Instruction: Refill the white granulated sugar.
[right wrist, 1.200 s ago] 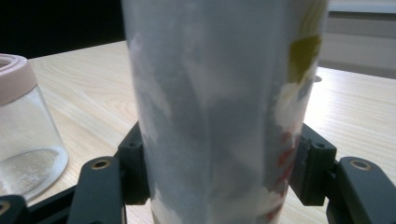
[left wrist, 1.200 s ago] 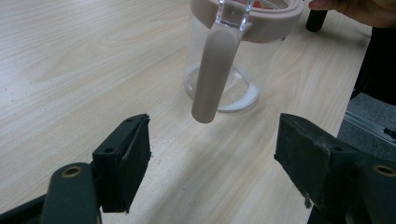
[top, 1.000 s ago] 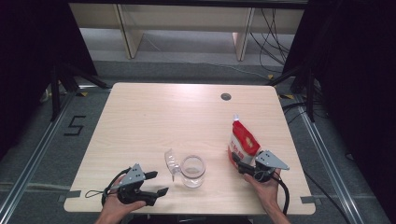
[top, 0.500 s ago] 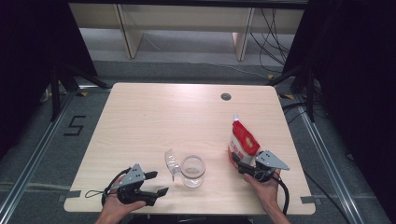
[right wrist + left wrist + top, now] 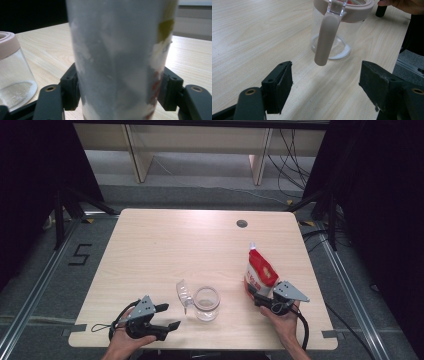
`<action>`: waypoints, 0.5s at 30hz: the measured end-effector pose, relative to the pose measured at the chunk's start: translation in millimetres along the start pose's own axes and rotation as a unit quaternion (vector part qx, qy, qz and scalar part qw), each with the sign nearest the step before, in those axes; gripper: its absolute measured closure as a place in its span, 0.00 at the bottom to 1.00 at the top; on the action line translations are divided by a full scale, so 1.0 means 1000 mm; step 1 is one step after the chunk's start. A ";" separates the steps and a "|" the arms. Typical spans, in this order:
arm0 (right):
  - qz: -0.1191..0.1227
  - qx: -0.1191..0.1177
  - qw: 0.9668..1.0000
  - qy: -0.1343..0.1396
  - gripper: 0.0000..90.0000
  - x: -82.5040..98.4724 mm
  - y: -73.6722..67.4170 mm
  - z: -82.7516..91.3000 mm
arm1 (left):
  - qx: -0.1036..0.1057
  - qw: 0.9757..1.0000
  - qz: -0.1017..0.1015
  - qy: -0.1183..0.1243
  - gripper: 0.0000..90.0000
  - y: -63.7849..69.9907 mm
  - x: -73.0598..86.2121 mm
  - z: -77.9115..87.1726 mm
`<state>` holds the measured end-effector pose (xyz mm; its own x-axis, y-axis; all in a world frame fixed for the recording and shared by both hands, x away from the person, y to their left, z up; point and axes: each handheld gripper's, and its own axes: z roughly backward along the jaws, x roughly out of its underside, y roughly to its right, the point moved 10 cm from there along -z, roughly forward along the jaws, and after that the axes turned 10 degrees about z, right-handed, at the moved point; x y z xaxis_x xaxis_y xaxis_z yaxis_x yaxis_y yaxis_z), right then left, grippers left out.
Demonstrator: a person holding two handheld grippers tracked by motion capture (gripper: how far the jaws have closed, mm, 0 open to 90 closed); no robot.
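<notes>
Dark curtained bay, shelving at the back, light wood bench (image 5: 165,250) in the middle with everything at our near edge.

Right hand-held gripper (image 5: 256,298) has the red-and-white pouch (image 5: 260,270) between its jaws, low on the bag, which stands upright on the bench at our right. In the right gripper view the pads sit against both sides of the pouch (image 5: 120,62). Its jaws have just been opening a little with the pouch between them, so we read it as a wide, light hold, not a firm clamp.

Left hand-held gripper (image 5: 167,316) is wide open and empty, resting near the front-left edge, aimed at the glass jar (image 5: 206,303). The jar sits between the two hands, lid (image 5: 183,293) flipped open and hanging off its left side. The left gripper view shows a thin layer of white powder in the jar (image 5: 329,47) and the lid tab (image 5: 325,40) dangling ahead of the jaws.

Our read: the step in hand is pouring from pouch to jar.

To do it well:
- firm up the right grip before lifting; a soft bag low in the jaws will flop
- left closes on the jar body, not the lid tab, to steady it
- bring the torn corner over the mouth first, then tilt slowly
- keep the lid swung clear of the stream

Main risk we see: bag slips or folds mid-tilt and dumps powder on the bench.
</notes>
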<state>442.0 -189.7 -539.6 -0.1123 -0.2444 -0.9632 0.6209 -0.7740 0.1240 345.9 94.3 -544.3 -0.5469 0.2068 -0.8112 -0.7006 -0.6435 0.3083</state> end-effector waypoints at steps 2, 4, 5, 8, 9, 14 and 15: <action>0.022 0.006 1.000 -0.006 0.37 0.002 0.003 0.000 | -0.002 1.000 0.005 -0.001 0.29 0.000 0.001 0.000; 0.002 -0.004 1.000 0.001 0.37 0.000 0.000 0.000 | -0.002 1.000 0.005 -0.001 0.29 0.000 0.001 0.000; 0.009 0.010 1.000 -0.007 0.36 0.002 0.003 0.001 | -0.001 1.000 0.006 0.000 0.29 0.001 0.000 0.000; -0.002 0.011 1.000 0.001 0.36 0.000 0.003 0.000 | -0.008 1.000 -0.003 -0.008 0.29 -0.002 0.002 0.001; 0.001 0.011 1.000 0.000 0.36 0.000 0.003 0.000 | -0.001 1.000 0.006 0.000 0.29 0.000 0.001 0.000; 0.016 0.006 1.000 -0.004 0.35 0.001 0.004 -0.001 | 0.000 1.000 0.006 -0.002 0.29 0.001 0.001 -0.001; -0.001 0.002 1.000 0.003 0.35 -0.001 0.001 -0.001 | 0.000 1.000 0.008 -0.001 0.29 0.001 0.001 -0.001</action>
<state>442.8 -189.7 -539.1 -0.1098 -0.2397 -0.9646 0.6179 -0.7766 0.1227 345.2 93.4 -544.8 -0.5591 0.1987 -0.8049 -0.6916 -0.6471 0.3207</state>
